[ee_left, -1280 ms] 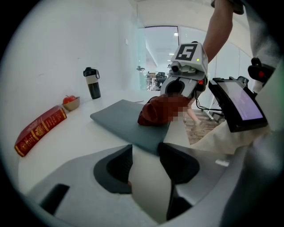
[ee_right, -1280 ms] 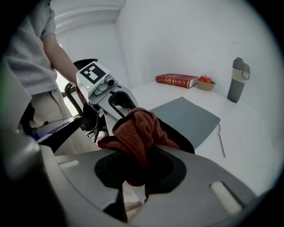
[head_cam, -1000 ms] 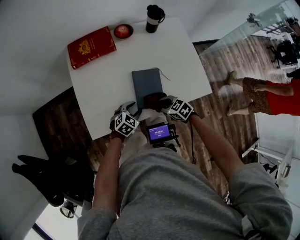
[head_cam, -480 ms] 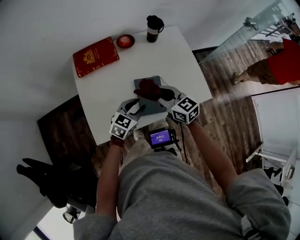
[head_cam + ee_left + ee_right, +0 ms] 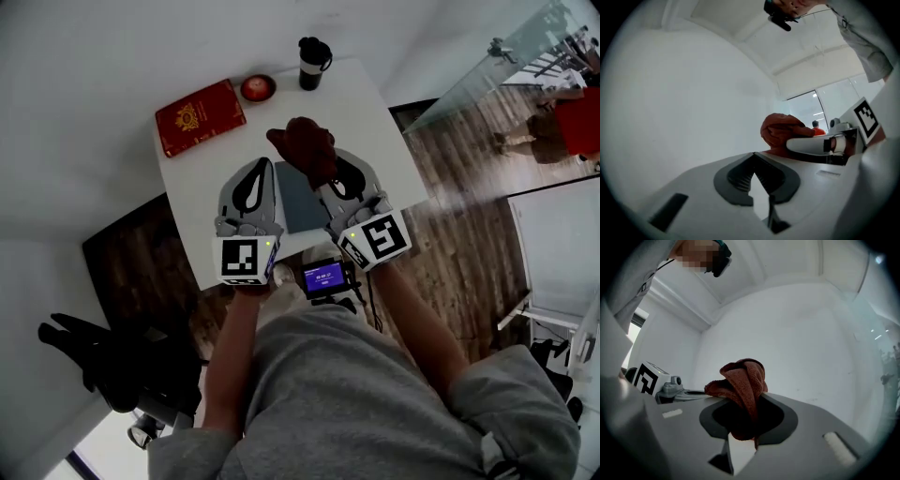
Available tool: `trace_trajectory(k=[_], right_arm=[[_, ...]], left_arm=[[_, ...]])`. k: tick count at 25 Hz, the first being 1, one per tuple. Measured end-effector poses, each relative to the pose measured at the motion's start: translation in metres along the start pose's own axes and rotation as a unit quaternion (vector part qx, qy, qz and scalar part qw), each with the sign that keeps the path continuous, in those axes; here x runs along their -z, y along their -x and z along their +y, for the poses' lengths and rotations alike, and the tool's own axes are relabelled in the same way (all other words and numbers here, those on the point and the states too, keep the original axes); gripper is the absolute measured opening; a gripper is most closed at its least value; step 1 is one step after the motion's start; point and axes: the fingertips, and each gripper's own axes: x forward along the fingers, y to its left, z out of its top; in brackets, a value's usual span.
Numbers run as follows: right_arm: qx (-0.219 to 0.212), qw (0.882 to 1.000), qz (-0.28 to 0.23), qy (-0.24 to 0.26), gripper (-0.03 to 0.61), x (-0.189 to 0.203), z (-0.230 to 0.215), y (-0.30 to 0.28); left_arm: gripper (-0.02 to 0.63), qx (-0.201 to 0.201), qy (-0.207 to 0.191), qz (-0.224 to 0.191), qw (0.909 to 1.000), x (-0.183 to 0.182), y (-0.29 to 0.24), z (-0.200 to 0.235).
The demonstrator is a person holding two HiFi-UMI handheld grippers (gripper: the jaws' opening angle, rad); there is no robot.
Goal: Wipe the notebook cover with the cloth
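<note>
A dark grey notebook (image 5: pixel 296 202) lies on the white table (image 5: pixel 370 108), seen between my two raised grippers. My right gripper (image 5: pixel 328 173) is lifted above it, shut on a bunched dark red cloth (image 5: pixel 305 142). That cloth (image 5: pixel 741 380) sticks up out of the right gripper's (image 5: pixel 750 401) jaws. My left gripper (image 5: pixel 265 162) is held up beside it, its jaws closing and almost together with nothing between them. In the left gripper view the left gripper (image 5: pixel 753 157) is bare, with the cloth (image 5: pixel 780 131) behind it.
A red book (image 5: pixel 200 116), a small red round object (image 5: pixel 258 88) and a black cup (image 5: pixel 313 51) stand at the table's far side. A device with a lit screen (image 5: pixel 323 277) sits at my chest. A person in red (image 5: pixel 574 120) stands far right.
Both grippers have risen off the table toward the camera, the right one lifting the cloth off the notebook. The left jaws have gone from wide to nearly together.
</note>
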Motion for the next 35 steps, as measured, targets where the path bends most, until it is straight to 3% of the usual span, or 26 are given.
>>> trace_trajectory(k=[3,11,17,35], right_arm=[[-0.006,1.0,-0.01,0.007,0.098,-0.005,0.013,0.003],[0.035,0.999,0.011,0.012,0.098,0.01,0.016,0.013],[0.06,0.998,0.022,0.015,0.097,0.019,0.01,0.021],[0.071,0.996,0.043,0.012,0.094,0.033,0.004,0.029]], left_arm=[[0.003,-0.025,-0.014,-0.034,0.999,-0.022,0.003,-0.004],[0.003,-0.056,-0.035,-0.03,0.9974,-0.016,0.021,-0.007],[0.003,-0.059,-0.044,-0.02,0.9971,-0.007,0.025,-0.01],[0.003,-0.054,-0.08,-0.007,0.9953,0.004,0.024,-0.021]])
